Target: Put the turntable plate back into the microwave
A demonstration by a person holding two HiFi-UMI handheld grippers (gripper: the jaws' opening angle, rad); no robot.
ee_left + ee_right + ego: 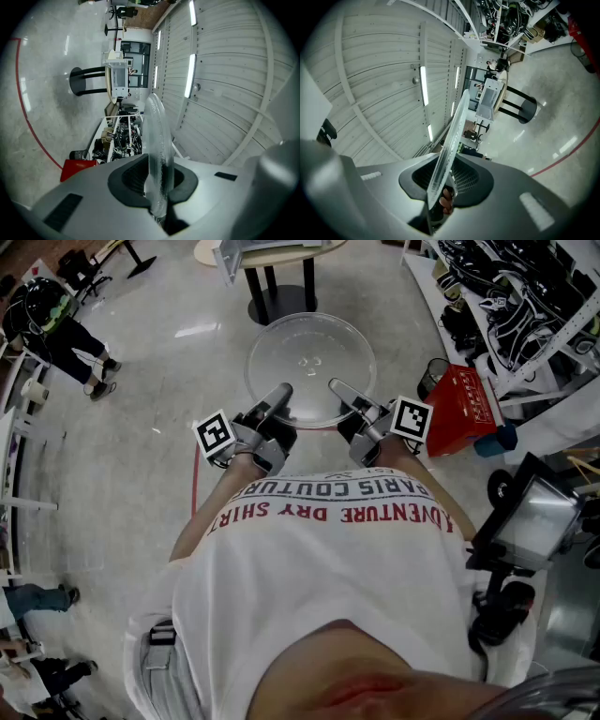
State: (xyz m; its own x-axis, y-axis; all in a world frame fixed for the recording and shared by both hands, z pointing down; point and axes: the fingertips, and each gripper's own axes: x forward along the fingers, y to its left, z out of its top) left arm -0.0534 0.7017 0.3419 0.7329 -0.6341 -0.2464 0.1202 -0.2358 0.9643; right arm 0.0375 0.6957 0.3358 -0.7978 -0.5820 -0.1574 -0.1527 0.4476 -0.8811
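A clear glass turntable plate (310, 368) hangs flat above the floor in front of the person. My left gripper (284, 396) is shut on its near left rim, my right gripper (336, 390) on its near right rim. In the left gripper view the turntable plate (158, 154) runs edge-on between the dark pads (137, 180). The right gripper view shows the turntable plate (449, 147) edge-on too, pinched between the pads (464, 180). A white microwave (116, 77) stands far off on a round table (109, 83); the microwave (489, 99) is also in the right gripper view.
The round table's black pedestal (277, 294) stands just beyond the plate. A red toolbox (463, 410) and a black bin (432, 376) sit on the floor at the right, by shelves of cables (511, 296). A person (58, 334) stands far left. A red line (195, 484) crosses the floor.
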